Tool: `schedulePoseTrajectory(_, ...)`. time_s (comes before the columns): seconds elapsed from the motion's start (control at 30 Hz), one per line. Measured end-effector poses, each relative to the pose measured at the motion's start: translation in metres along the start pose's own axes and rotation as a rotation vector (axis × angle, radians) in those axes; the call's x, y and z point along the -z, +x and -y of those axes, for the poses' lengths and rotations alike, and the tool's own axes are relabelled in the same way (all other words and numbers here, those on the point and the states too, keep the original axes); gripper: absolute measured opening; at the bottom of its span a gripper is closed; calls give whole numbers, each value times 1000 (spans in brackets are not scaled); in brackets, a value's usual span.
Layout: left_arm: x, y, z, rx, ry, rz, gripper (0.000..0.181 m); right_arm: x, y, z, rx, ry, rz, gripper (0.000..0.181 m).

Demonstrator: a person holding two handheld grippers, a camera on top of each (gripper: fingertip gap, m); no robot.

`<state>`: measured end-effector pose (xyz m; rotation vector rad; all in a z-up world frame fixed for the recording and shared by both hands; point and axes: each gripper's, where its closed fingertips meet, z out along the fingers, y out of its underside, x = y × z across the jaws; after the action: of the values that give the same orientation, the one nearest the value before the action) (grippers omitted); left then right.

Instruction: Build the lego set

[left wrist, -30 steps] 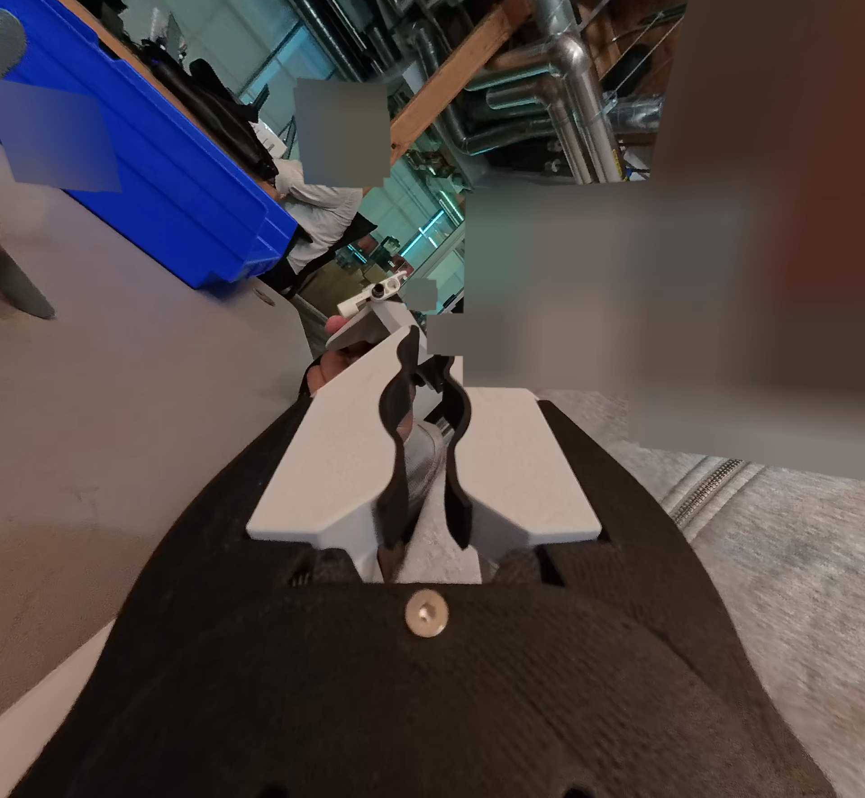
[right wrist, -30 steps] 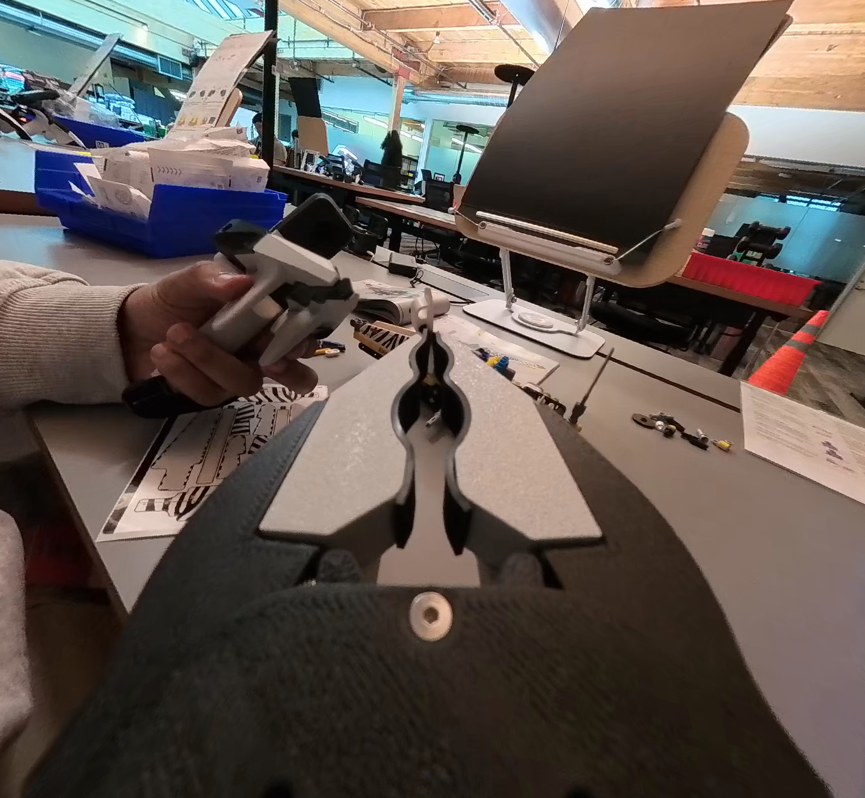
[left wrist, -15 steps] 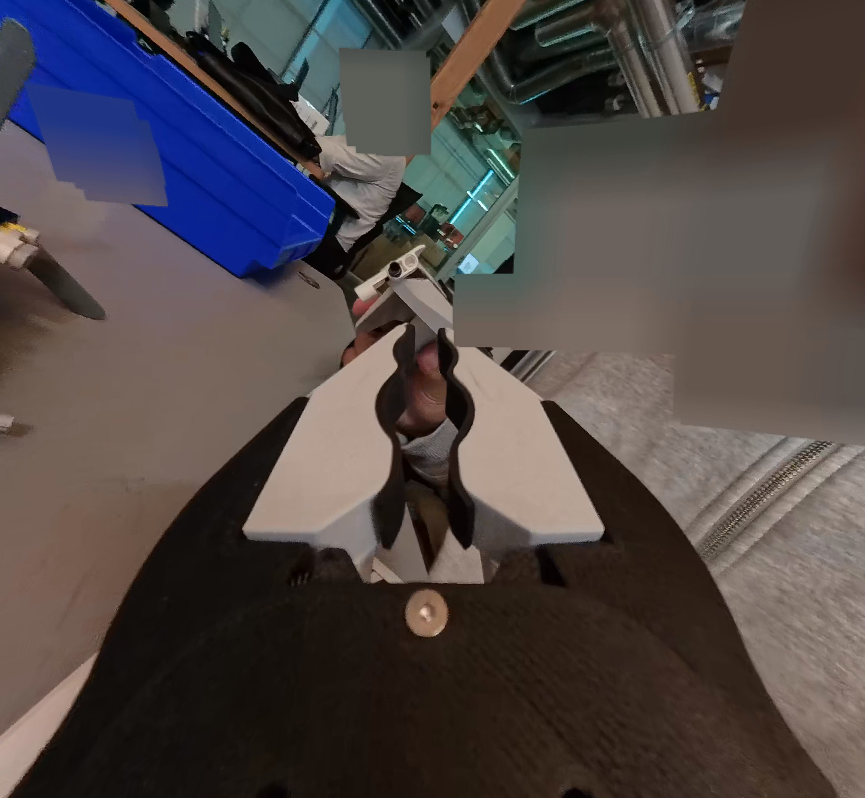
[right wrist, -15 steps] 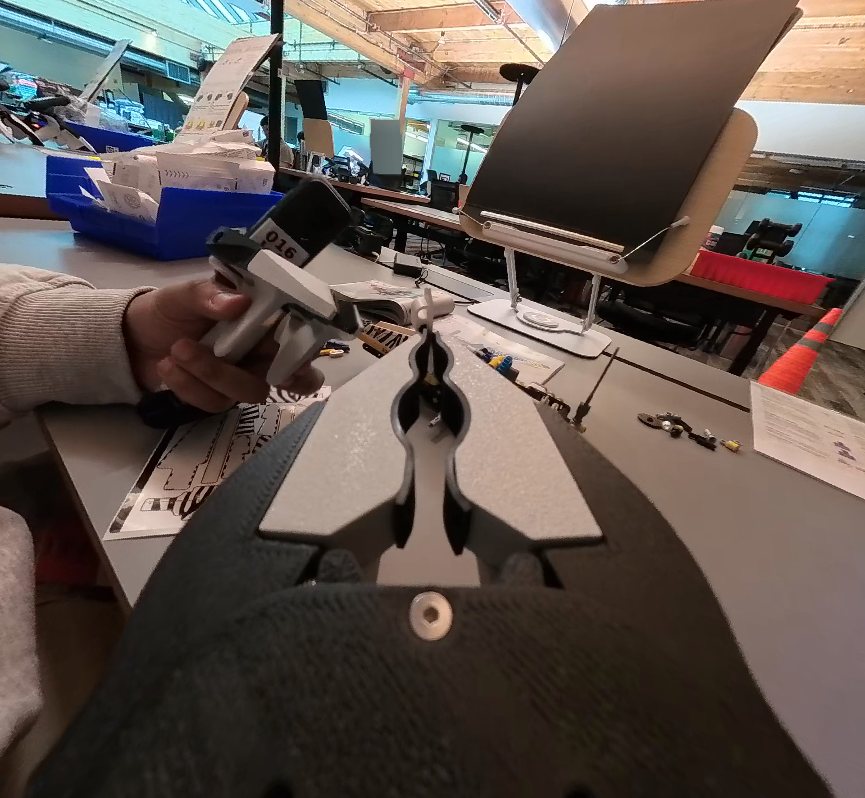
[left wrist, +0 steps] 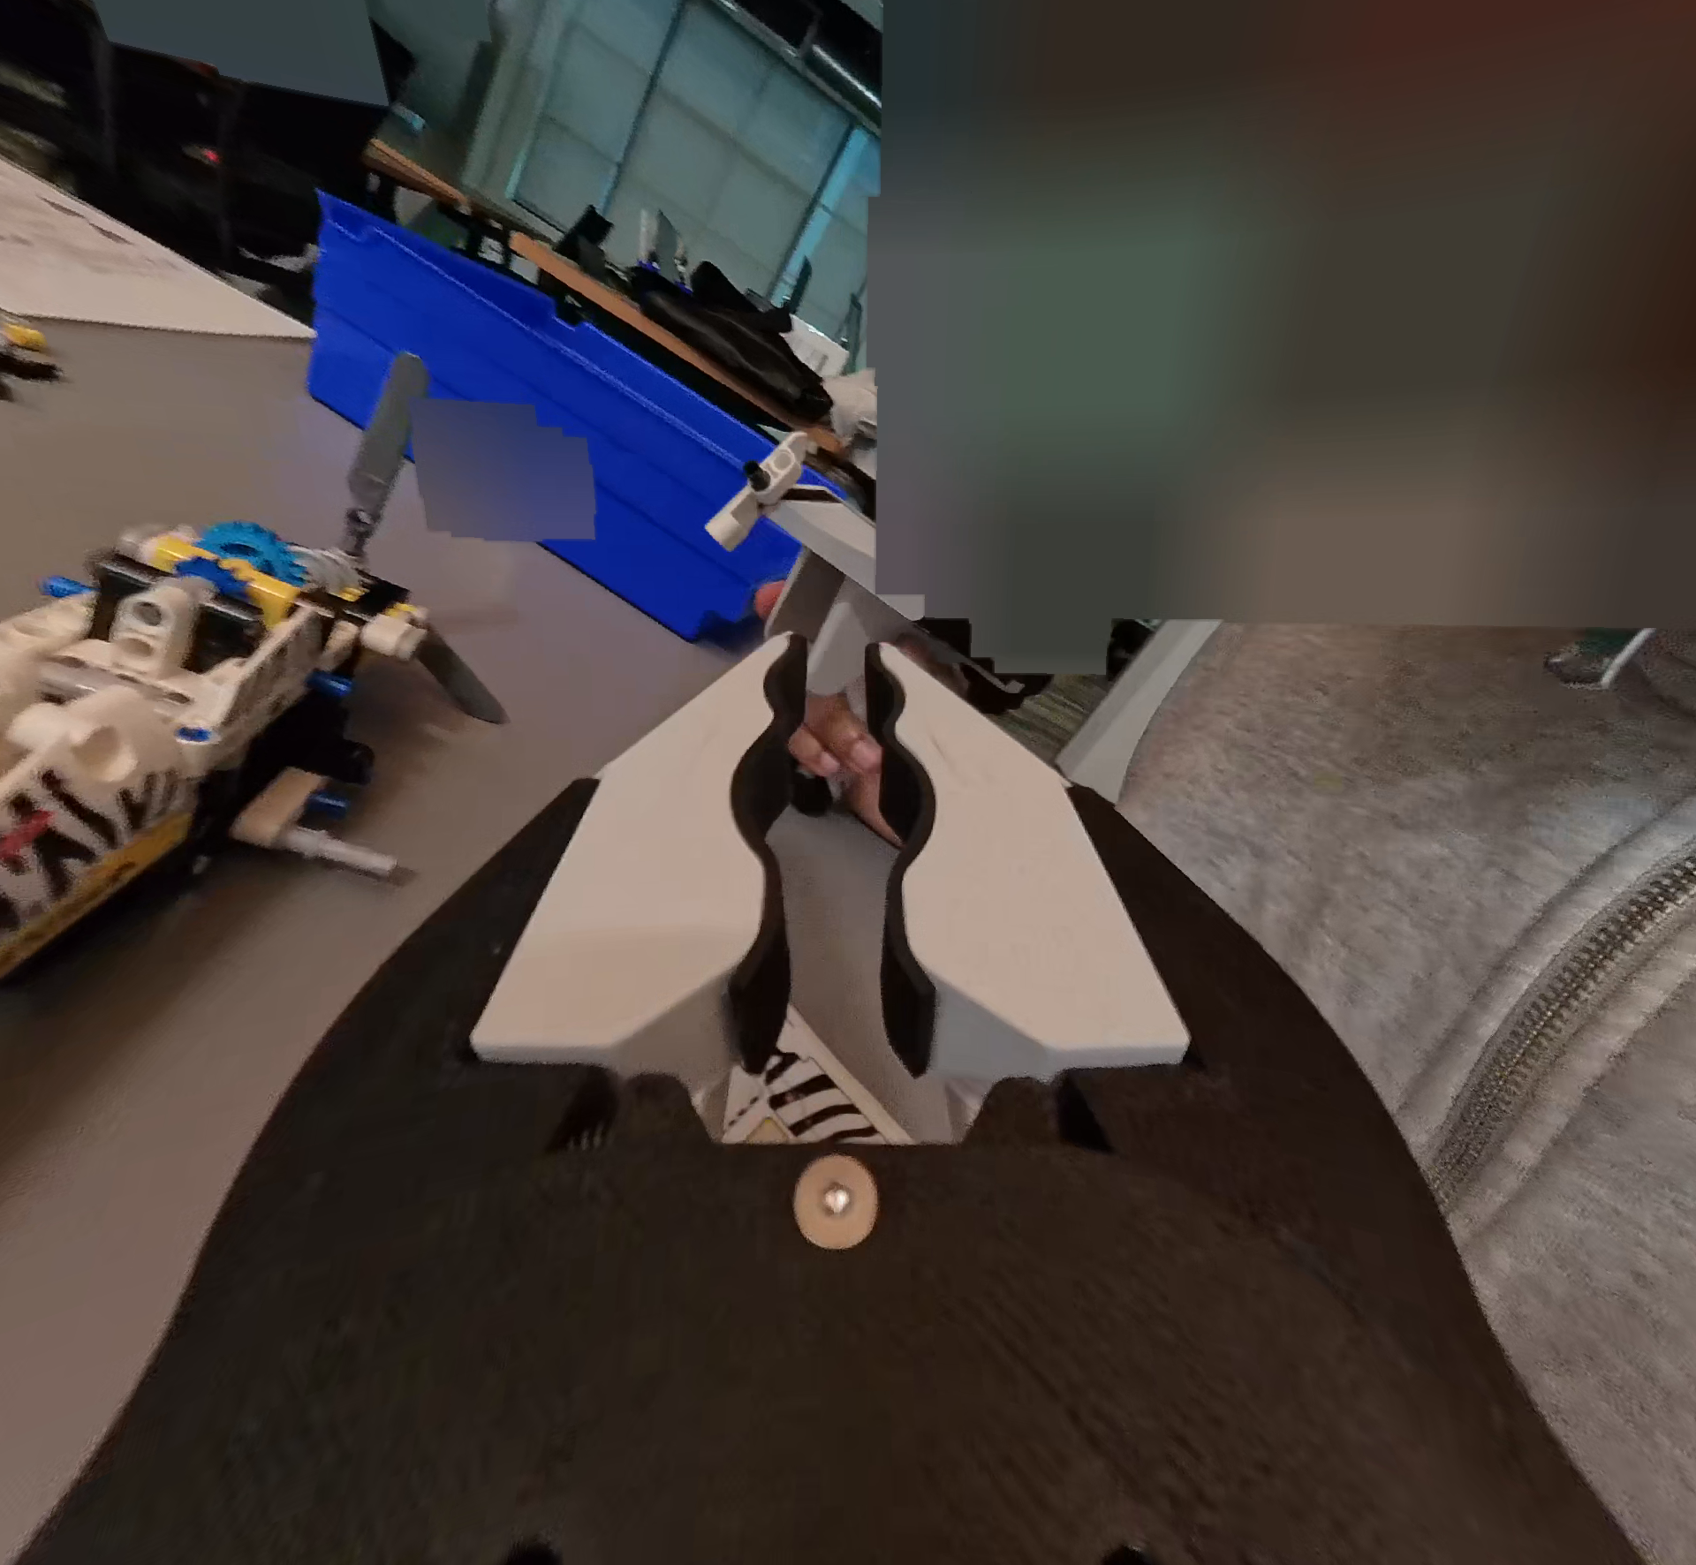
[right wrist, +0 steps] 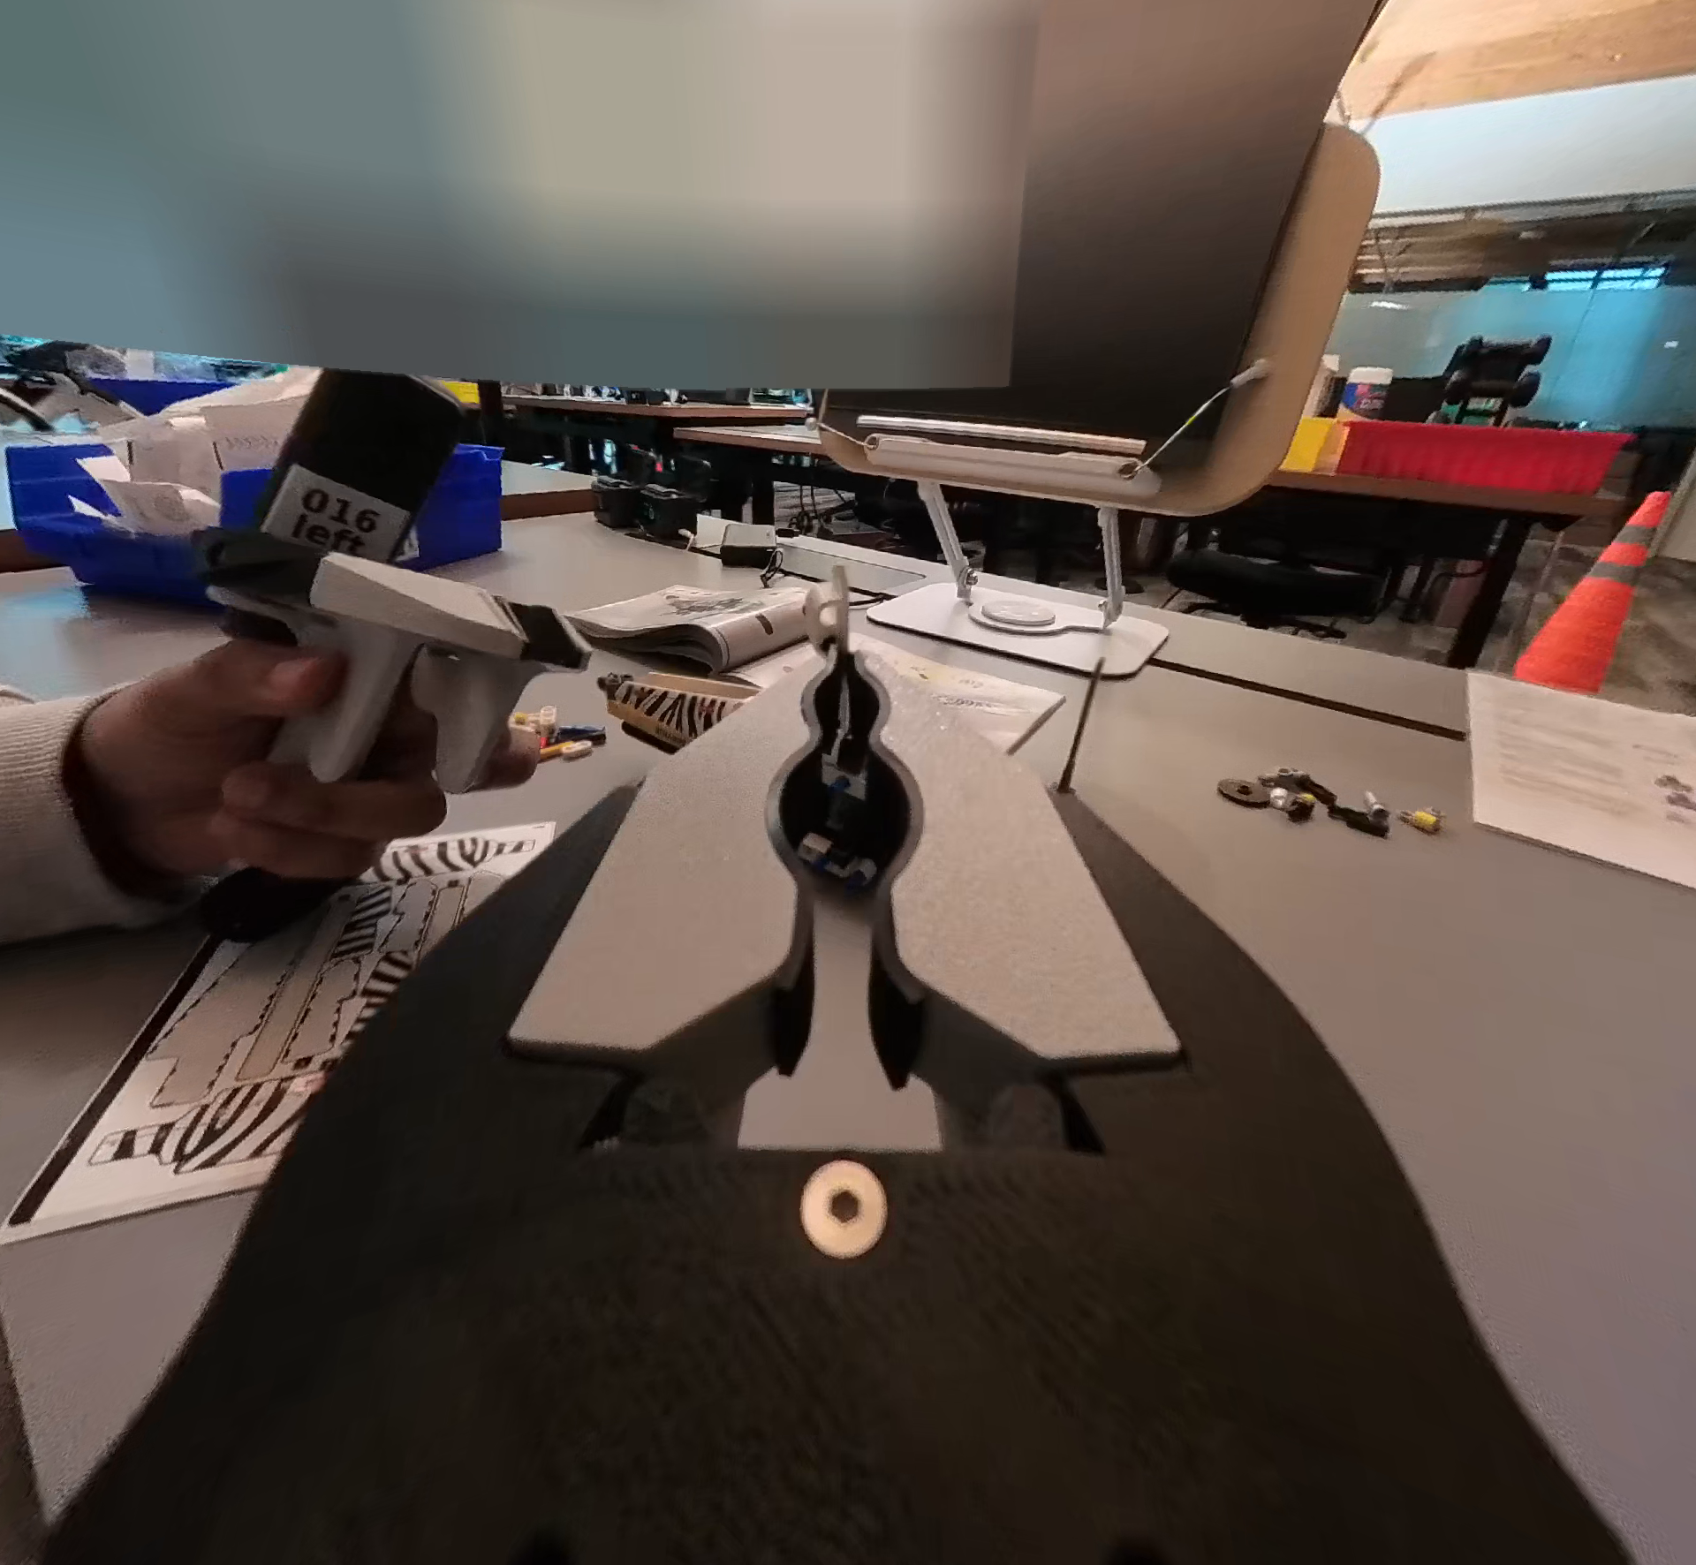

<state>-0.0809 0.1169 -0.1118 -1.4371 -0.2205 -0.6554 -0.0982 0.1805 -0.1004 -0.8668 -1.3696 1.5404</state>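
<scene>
My right gripper point(right wrist: 837, 651) is shut on a small white lego connector point(right wrist: 826, 609), held above the table. It also shows far off in the left wrist view point(left wrist: 791, 502), with the white connector point(left wrist: 757, 501) sticking out of its tip. My left gripper point(left wrist: 831, 663) is slightly open and empty, with its jaws a small gap apart. In the right wrist view the left gripper point(right wrist: 551, 645) is in a hand at the left and points at the connector. The partly built zebra-striped lego model point(left wrist: 138, 695) stands on the grey table at the left.
A blue bin point(left wrist: 551, 420) stands behind the model. A zebra sticker sheet point(right wrist: 275, 1016) lies under the hand. An instruction booklet point(right wrist: 697, 622), a book stand point(right wrist: 1019, 631), loose small parts point(right wrist: 1322, 801) and a paper sheet point(right wrist: 1578, 768) lie farther off. A grey hoodie point(left wrist: 1377, 879) is at the right.
My left gripper has swung and levelled, bringing the lego model and table into its view. Its jaws stand a little wider. The right gripper keeps hold of the white connector.
</scene>
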Motion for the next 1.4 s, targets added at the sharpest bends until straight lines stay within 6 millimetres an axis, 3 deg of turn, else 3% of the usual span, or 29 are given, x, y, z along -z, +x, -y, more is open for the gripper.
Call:
schedulePoseTrajectory(0.2, 3, -22, 4, 54, 21, 80, 13, -3, -10, -2, 106, -10, 37, 0)
schedulePoseTrajectory(0.4, -2, -27, -2, 91, -15, 72, 15, -7, 5, -4, 76, -12, -11, 0)
schedulePoseTrajectory(0.67, 10, -32, 20, 97, 112, 118, 18, -10, 10, -2, 51, 7, -9, 0)
schedulePoseTrajectory(0.83, 25, -43, 41, 3, 142, 238, 32, -32, 13, -1, -44, -24, 44, 0)
schedulePoseTrajectory(0.97, 36, -70, 49, -172, -28, 431, 40, -62, 5, 8, -73, -150, 156, 0)
schedulePoseTrajectory(1.03, 37, -88, 39, -193, -193, 499, 41, -78, 3, 11, -49, -247, 212, 0)
schedulePoseTrajectory(1.17, 31, -112, 19, -172, -415, 529, 60, -109, 2, 3, 88, -502, 298, 0)
schedulePoseTrajectory(1.27, 32, -128, 12, -205, -479, 568, 63, -127, 1, -14, 266, -684, 379, 0)
schedulePoseTrajectory(1.4, 33, -134, 14, -230, -497, 593, 68, -131, 4, -54, 486, -968, 513, 0)
